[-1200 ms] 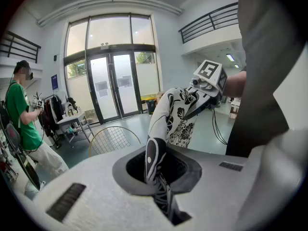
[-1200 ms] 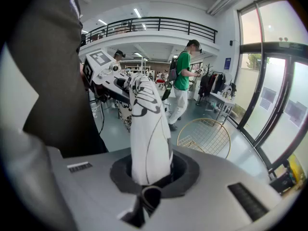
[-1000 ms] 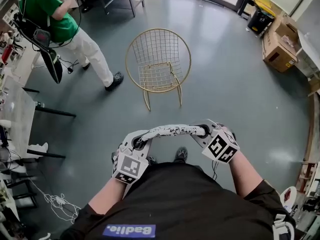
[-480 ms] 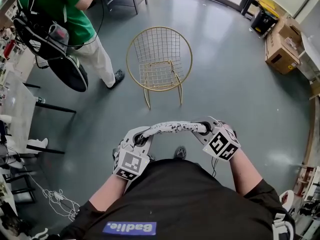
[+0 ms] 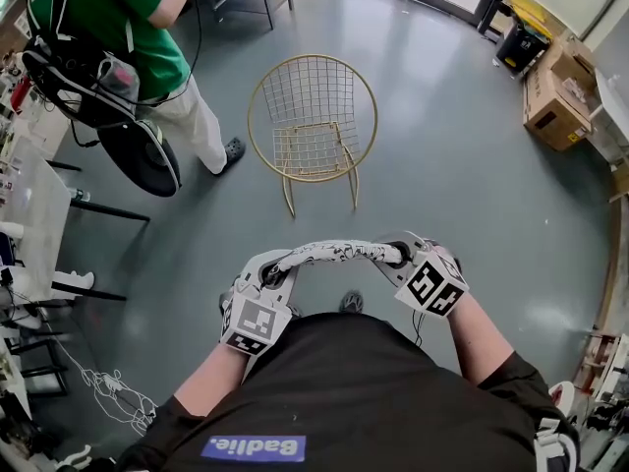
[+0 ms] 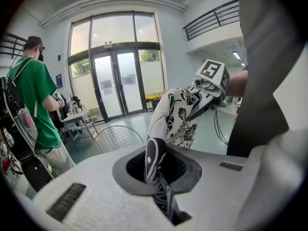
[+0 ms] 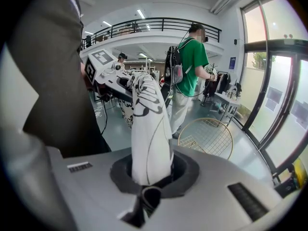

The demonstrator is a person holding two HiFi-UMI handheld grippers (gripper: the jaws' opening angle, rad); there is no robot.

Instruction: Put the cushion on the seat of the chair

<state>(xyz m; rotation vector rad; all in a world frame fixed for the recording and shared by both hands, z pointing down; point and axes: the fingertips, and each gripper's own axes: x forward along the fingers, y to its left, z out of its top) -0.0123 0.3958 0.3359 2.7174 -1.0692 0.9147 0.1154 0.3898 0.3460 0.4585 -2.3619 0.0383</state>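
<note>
White patterned cushion (image 5: 334,254) is hanging well apart from the gold chair (image 5: 313,126), the left gripper (image 5: 270,275) and right gripper (image 5: 398,256) clamping its 2 ends with closed fingers.

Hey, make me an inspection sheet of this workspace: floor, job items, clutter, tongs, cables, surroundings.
Surface: floor, grey and glossy.
Job's things: gold wire chair upright, seat empty; floral cushion held in the air, short of the chair.
Clutter: cardboard boxes and a black bin at the right.
Grippers: left tongs shut on one cushion end, right tongs shut on the other.
Cables: white cable tangle on the floor, lower left.
Surroundings: person in a green shirt stands left of the chair; glass doors beyond.
</note>
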